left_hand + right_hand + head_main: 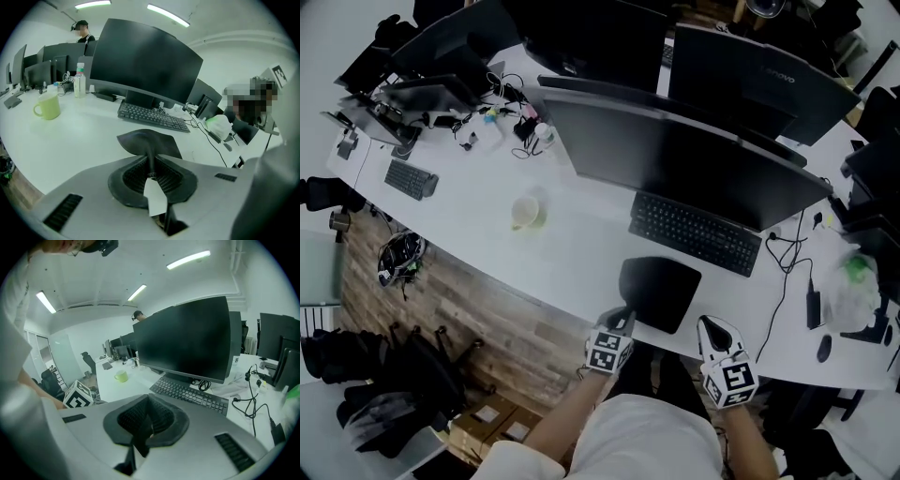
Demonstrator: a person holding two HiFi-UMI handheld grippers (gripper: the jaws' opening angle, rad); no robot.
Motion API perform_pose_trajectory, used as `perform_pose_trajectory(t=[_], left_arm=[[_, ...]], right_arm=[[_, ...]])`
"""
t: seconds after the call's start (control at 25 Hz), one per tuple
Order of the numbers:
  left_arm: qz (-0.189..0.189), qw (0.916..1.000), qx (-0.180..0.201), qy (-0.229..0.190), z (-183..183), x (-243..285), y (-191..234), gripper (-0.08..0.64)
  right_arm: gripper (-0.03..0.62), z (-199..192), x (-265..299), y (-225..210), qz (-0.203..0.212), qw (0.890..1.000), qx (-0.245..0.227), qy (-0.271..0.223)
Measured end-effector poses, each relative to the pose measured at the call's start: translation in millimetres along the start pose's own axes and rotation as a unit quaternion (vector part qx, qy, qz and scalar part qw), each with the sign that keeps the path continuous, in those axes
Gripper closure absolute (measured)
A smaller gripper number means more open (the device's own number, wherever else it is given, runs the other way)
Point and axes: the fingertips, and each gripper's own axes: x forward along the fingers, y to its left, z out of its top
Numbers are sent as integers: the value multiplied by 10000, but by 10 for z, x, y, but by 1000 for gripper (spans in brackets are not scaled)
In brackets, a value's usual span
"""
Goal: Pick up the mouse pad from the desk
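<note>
The black mouse pad (661, 291) lies on the white desk (572, 253) just in front of the keyboard. My left gripper (625, 319) is shut on the pad's near left edge. In the left gripper view the mouse pad (150, 139) buckles upward into a ridge where the left gripper (151, 161) pinches it between the ribbed pads. My right gripper (710, 330) hovers at the desk's near edge, right of the pad and apart from it. Seen from the right gripper view, the right gripper (149, 417) has its pads together with nothing between them.
A black keyboard (694, 232) and a wide monitor (675, 155) stand behind the pad. A green mug (525, 213) sits to the left. Cables (787, 272) and a dark mouse (824, 348) lie to the right. A person (82, 30) stands far behind.
</note>
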Motion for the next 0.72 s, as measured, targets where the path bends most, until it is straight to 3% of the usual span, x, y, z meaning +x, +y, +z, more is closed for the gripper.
perform_pose_trajectory(t=[0.4,0.72], left_arm=[[-397,9981,215,-426,371,-489,-260,515],[-376,9956,356,-783,573,-875,-295,515]], right_arm=[[580,231,-222,128,61,9995,116,-282],[581,446,-421,247,35,9982,-14,-593]])
